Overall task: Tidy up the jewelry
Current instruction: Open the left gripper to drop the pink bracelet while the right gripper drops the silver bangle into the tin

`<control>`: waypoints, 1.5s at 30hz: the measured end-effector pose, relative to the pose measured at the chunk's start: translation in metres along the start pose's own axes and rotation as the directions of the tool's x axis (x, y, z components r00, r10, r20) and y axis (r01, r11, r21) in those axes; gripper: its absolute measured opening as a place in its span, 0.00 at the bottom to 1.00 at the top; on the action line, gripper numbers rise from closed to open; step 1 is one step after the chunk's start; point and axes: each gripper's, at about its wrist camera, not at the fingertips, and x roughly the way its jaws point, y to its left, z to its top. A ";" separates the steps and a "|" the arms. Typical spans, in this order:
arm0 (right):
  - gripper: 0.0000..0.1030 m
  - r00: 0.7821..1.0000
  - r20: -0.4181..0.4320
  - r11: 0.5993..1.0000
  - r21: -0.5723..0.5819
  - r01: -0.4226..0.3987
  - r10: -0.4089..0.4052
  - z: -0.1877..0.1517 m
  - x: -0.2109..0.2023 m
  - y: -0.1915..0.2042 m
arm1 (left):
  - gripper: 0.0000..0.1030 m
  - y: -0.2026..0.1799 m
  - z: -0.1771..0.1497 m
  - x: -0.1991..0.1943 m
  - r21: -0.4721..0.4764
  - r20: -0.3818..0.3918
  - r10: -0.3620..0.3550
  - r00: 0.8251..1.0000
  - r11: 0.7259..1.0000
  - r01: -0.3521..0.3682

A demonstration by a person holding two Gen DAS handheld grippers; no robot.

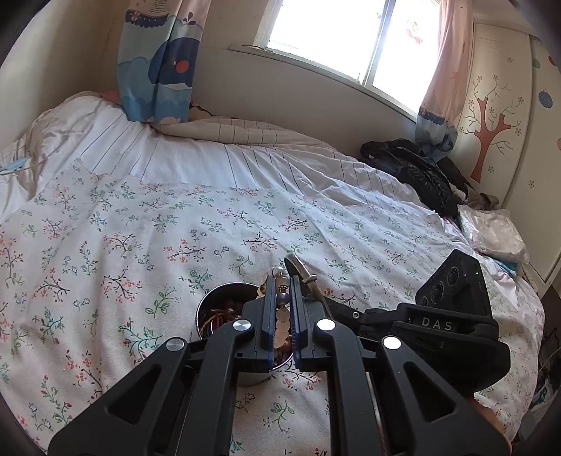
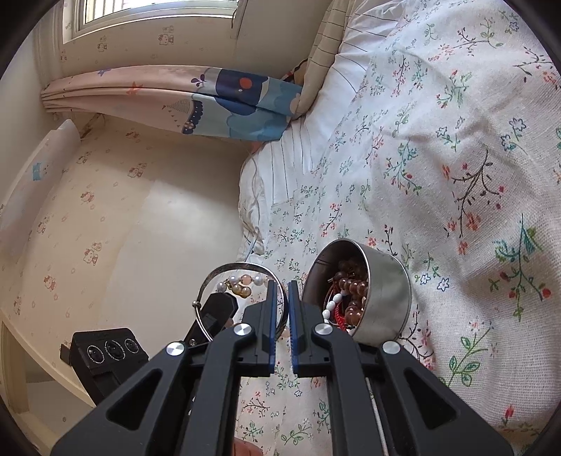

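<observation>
a: what sits nearest?

b: the left gripper (image 1: 281, 308), its blue-padded fingers pressed together on a beaded bracelet (image 1: 282, 317) of pearl and pale pink beads. just beside it the right gripper (image 2: 284, 308) pinches the band of a silver bangle (image 2: 242, 268), jaws nearly closed on the thin metal

a: and under them?

b: a round metal tin (image 2: 382, 280) resting on the bed, holding brown beads, white beads and red cord. the left gripper hangs right above it; from the right wrist it lies just to the right of the fingers

a: the surface?

b: a white floral bedsheet (image 1: 140, 228) with small pink and green sprigs, rumpled. beyond it a white striped duvet (image 1: 196, 154) is heaped towards the wall

a: further back?

b: a black puffer jacket (image 1: 417, 168) at the far right of the bed, a clear plastic bag (image 1: 494, 231) nearer. then a whale-print curtain (image 1: 157, 70) beside a bright window (image 1: 336, 31), a wardrobe door (image 1: 498, 133) painted with a red tree, and cartoon-cat wallpaper (image 2: 105, 210) on the side wall
</observation>
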 end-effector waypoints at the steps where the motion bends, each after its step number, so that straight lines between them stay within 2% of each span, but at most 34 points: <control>1: 0.08 1.000 -0.001 1.000 0.002 0.001 -0.001 0.001 0.001 -0.001 | 0.07 0.000 0.000 0.001 -0.001 -0.002 0.001 1.000 1.000 -0.001; 12: 0.08 1.000 -0.005 1.000 0.016 0.013 -0.013 0.006 0.009 -0.009 | 0.07 0.004 0.002 0.015 0.000 -0.025 0.014 1.000 1.000 -0.014; 18: 0.08 1.000 -0.006 0.999 0.027 0.028 -0.028 0.009 0.014 -0.016 | 0.09 0.004 -0.001 0.025 0.025 -0.067 0.038 0.997 0.999 -0.037; 20: 0.08 0.999 -0.007 0.999 0.027 0.033 -0.033 0.010 0.016 -0.017 | 0.15 0.005 -0.001 0.027 0.034 -0.072 0.062 0.995 0.998 -0.059; 22: 0.09 0.999 -0.009 0.999 0.022 0.039 -0.039 0.010 0.019 -0.017 | 0.37 0.006 -0.001 0.028 0.043 -0.074 0.091 0.993 0.995 -0.088; 25: 0.09 0.999 -0.013 0.999 0.015 0.050 -0.049 0.011 0.022 -0.017 | 0.52 0.008 0.001 0.025 0.052 -0.059 0.129 0.990 0.991 -0.126; 28: 0.09 0.997 -0.010 0.997 0.008 0.071 -0.070 0.011 0.025 -0.018 | 0.55 0.010 0.003 0.024 0.077 -0.064 0.177 0.982 0.982 -0.172; 31: 0.09 0.995 -0.008 0.995 -0.005 0.098 -0.098 0.012 0.027 -0.019 | 0.59 0.014 0.004 0.024 0.110 -0.072 0.259 0.963 0.962 -0.250; 34: 0.10 0.984 -0.018 0.983 -0.055 0.176 -0.177 0.012 0.031 -0.015 | 0.61 0.025 0.007 0.020 0.102 -0.074 0.322 0.944 0.944 -0.314; 36: 0.12 0.980 -0.025 0.977 -0.076 0.197 -0.199 0.011 0.035 -0.012 | 0.62 0.035 0.010 0.017 0.079 -0.073 0.350 0.934 0.935 -0.345; 37: 0.16 0.977 -0.025 0.974 -0.087 0.208 -0.211 0.011 0.036 -0.011 | 0.63 0.040 0.011 0.015 0.064 -0.073 0.358 0.931 0.933 -0.354; 39: 0.25 0.973 -0.017 0.969 -0.103 0.226 -0.228 0.012 0.034 -0.007 | 0.64 0.048 0.012 0.012 0.032 -0.072 0.364 0.929 0.932 -0.362; 41: 0.27 0.973 0.003 0.966 -0.114 0.231 -0.232 0.014 0.029 -0.004 | 0.67 0.052 0.013 0.010 0.016 -0.073 0.361 0.930 0.933 -0.361; 42: 0.28 0.971 0.015 0.963 -0.122 0.239 -0.239 0.015 0.026 -0.001 | 0.70 0.051 0.012 0.010 0.018 -0.073 0.361 0.930 0.933 -0.360; 45: 0.39 0.954 0.049 0.938 -0.174 0.300 -0.296 0.017 0.018 0.011 | 0.82 0.043 0.010 0.010 0.051 -0.073 0.352 0.933 0.936 -0.349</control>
